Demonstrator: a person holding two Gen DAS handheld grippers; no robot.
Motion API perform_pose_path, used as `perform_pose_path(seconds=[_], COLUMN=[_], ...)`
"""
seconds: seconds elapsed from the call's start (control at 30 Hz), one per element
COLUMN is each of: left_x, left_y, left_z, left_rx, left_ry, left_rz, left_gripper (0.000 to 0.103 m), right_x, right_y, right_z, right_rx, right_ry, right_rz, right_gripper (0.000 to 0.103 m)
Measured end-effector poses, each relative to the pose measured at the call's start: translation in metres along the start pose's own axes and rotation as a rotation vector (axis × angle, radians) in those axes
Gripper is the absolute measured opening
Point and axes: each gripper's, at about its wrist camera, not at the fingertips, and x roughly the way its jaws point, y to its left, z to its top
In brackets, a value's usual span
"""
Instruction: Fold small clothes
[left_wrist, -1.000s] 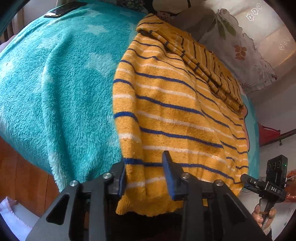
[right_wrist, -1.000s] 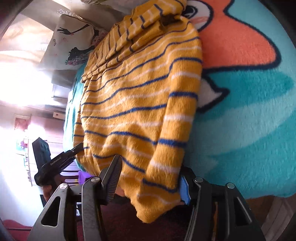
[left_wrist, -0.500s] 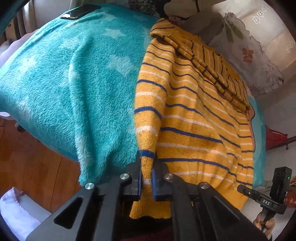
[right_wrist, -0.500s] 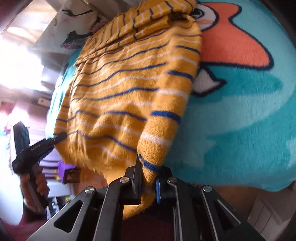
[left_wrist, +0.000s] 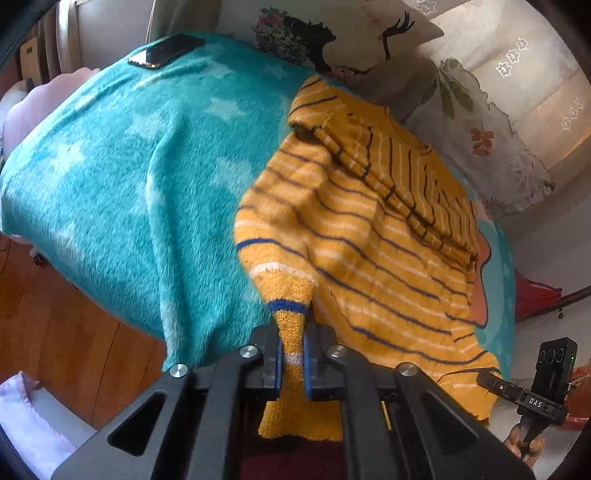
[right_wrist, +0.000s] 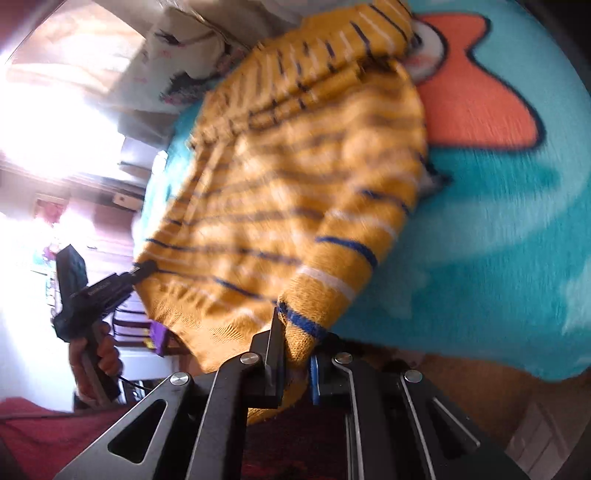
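Observation:
A small mustard-yellow sweater (left_wrist: 369, 221) with blue and white stripes lies on a teal fleece blanket (left_wrist: 129, 166), sleeves folded across its far end. My left gripper (left_wrist: 290, 354) is shut on the hem's left corner, which is lifted off the blanket. In the right wrist view the same sweater (right_wrist: 295, 177) is blurred, and my right gripper (right_wrist: 295, 354) is shut on the hem's right corner, also raised. Each view shows the other gripper at the opposite corner: the right one (left_wrist: 517, 395), the left one (right_wrist: 144, 269).
A phone (left_wrist: 166, 50) lies at the blanket's far left corner. Printed pillows (left_wrist: 332, 37) stand behind the sweater. An orange cartoon shape (right_wrist: 476, 92) marks the blanket to the right. A wooden bed side (left_wrist: 66, 325) and floor are below the near edge.
Both grippers closed on the sweater's hem corners and rose. The near hem now hangs lifted and bunched, and the sweater's lower half has peeled up off the blanket.

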Motion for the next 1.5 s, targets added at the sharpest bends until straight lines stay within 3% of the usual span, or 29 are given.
perform_pose_path(seconds=[0.2, 0.3, 0.43, 0.57, 0.73, 0.87, 0.93, 0.97, 1.0, 1.03, 1.1, 1.17, 1.23, 1.37, 1.5], left_x=[0.019, 0.044, 0.086, 0.135, 0.174, 0.188, 0.189, 0.189, 0.188, 0.184, 0.176, 0.171, 0.167, 0.156, 0.159], left_y=[-0.018, -0.033, -0.047, -0.053, -0.051, -0.053, -0.055, -0.054, -0.052, -0.050, -0.044, -0.039, -0.039, -0.056, -0.081], left_z=[0.082, 0.129, 0.181, 0.220, 0.253, 0.267, 0.272, 0.274, 0.276, 0.279, 0.283, 0.288, 0.288, 0.273, 0.252], left_rx=[0.018, 0.072, 0.103, 0.096, 0.051, 0.027, 0.017, 0.005, -0.020, -0.046, -0.084, -0.117, -0.114, 0.020, 0.213], left_ry=[-0.067, -0.083, -0.062, 0.009, 0.071, 0.094, 0.092, 0.092, 0.085, 0.058, 0.010, -0.005, -0.009, -0.007, 0.014], left_rz=[-0.022, -0.011, 0.004, -0.009, -0.059, -0.123, -0.184, -0.219, -0.260, -0.275, -0.288, -0.298, -0.259, -0.147, -0.081], left_gripper=[0.008, 0.008, 0.008, 0.008, 0.012, 0.014, 0.020, 0.031, 0.040, 0.055, 0.064, 0.065, 0.065, 0.065, 0.065], right_x=[-0.011, -0.003, 0.019, 0.048, 0.065, 0.073, 0.073, 0.072, 0.070, 0.067, 0.066, 0.064, 0.061, 0.040, 0.026], right_y=[0.007, 0.014, 0.017, -0.002, -0.047, -0.075, -0.084, -0.089, -0.094, -0.100, -0.108, -0.110, -0.106, -0.081, -0.044], right_z=[0.084, 0.130, 0.186, 0.232, 0.273, 0.292, 0.298, 0.300, 0.301, 0.300, 0.302, 0.304, 0.304, 0.303, 0.298], right_rx=[0.065, 0.059, 0.104, 0.168, 0.330, 0.460, 0.502, 0.532, 0.564, 0.591, 0.639, 0.636, 0.608, 0.495, 0.344], right_ry=[-0.148, -0.212, -0.231, -0.217, -0.218, -0.238, -0.264, -0.294, -0.324, -0.342, -0.355, -0.356, -0.352, -0.383, -0.386], right_rz=[0.093, 0.038, 0.011, -0.042, 0.015, 0.077, 0.112, 0.161, 0.213, 0.249, 0.287, 0.273, 0.255, 0.198, 0.077], right_gripper=[0.011, 0.011, 0.011, 0.012, 0.014, 0.021, 0.041, 0.057, 0.063, 0.068, 0.068, 0.068, 0.068, 0.069, 0.069])
